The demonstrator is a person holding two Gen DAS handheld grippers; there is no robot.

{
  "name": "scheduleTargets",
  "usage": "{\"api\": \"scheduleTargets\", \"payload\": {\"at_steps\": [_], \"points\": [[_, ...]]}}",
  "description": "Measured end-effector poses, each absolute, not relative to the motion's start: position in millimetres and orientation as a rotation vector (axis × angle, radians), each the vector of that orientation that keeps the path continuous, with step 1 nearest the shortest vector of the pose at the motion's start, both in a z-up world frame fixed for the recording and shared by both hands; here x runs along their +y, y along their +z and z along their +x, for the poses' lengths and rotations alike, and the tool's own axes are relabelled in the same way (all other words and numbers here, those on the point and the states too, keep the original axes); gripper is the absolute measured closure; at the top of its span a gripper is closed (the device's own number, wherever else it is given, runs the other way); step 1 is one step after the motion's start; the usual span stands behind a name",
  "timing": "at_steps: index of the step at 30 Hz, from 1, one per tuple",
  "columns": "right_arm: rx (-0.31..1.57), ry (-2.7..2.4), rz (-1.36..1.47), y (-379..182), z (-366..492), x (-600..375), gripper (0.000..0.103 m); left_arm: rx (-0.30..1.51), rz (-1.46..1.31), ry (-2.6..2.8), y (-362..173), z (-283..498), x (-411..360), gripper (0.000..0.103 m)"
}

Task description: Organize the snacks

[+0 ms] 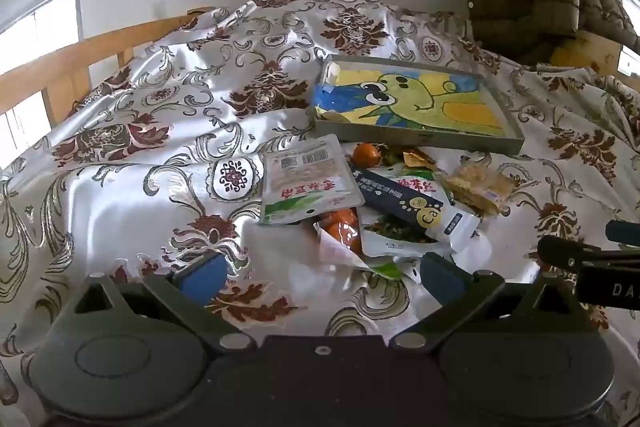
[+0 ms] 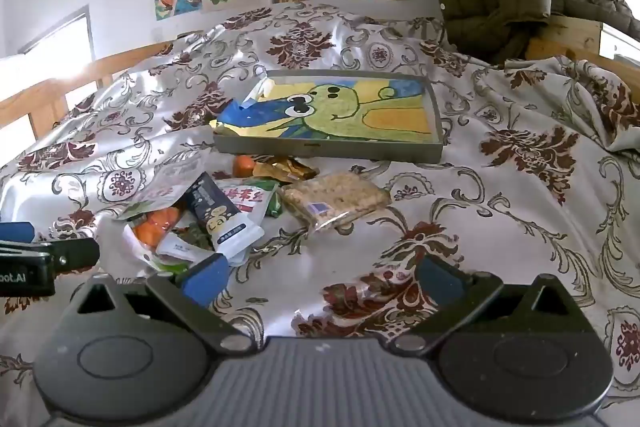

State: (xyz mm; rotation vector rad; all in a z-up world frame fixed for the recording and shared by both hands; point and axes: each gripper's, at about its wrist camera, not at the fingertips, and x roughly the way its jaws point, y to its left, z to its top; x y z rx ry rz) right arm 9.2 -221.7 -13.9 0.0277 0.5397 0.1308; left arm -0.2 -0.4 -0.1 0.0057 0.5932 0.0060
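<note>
Left wrist: snack pile [image 1: 372, 203] lies before tray [image 1: 516, 143].

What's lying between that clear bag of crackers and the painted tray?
Only bare patterned bedcover between cracker bag and tray, clearest in the right wrist view.
</note>
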Motion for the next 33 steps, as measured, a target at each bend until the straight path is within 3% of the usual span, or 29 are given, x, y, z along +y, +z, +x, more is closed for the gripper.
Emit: {"api": "scheduleTargets", "payload": {"at_steps": [33], "points": [[0.544,0.132,0.033,-14.6,10.6,-221.5,0.000,0.616,0.008,0.016,-8.2,0.8,5.2,0.001]]}}
